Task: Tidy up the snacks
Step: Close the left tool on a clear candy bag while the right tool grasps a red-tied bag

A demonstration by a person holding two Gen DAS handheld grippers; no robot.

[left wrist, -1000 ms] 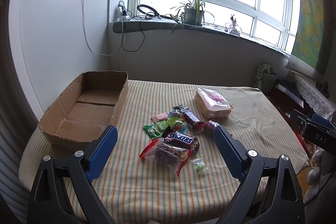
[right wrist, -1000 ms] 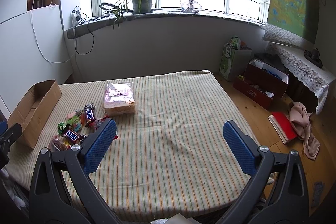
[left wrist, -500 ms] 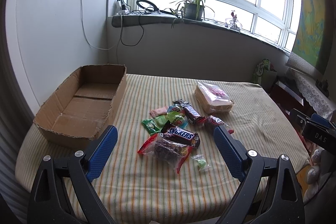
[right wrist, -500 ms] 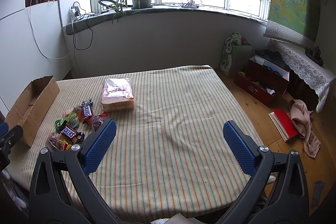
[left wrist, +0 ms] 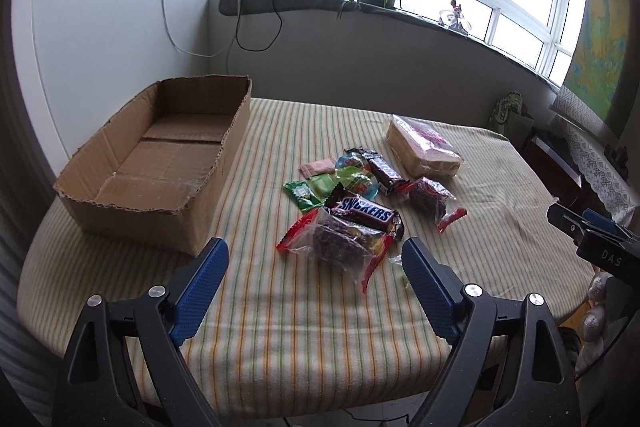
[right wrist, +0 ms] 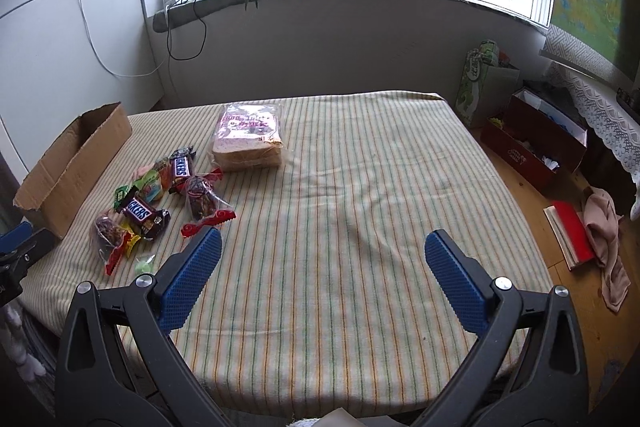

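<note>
A pile of snacks lies on the striped table: a Snickers bar [left wrist: 366, 214] [right wrist: 140, 211], a clear bag of dark cookies [left wrist: 340, 241], a second clear cookie bag [left wrist: 430, 195] [right wrist: 202, 201], green packets [left wrist: 302, 195] and a bagged loaf of bread [left wrist: 422, 147] [right wrist: 248, 139]. An open, empty cardboard box [left wrist: 160, 163] [right wrist: 68, 167] stands at the left. My left gripper [left wrist: 314, 261] is open, just in front of the cookie bag. My right gripper [right wrist: 322, 253] is open over bare cloth, right of the pile.
The striped tablecloth [right wrist: 360, 187] covers the table up to its near edge. A small green candy [right wrist: 144, 264] lies near the front edge. Beyond the right edge are a red box [right wrist: 536, 143], a red book and a cloth on the floor [right wrist: 600, 227].
My left gripper has moved forward and down toward the snack pile, which looks larger. My right gripper has moved slightly closer to the table. Both stay open.
</note>
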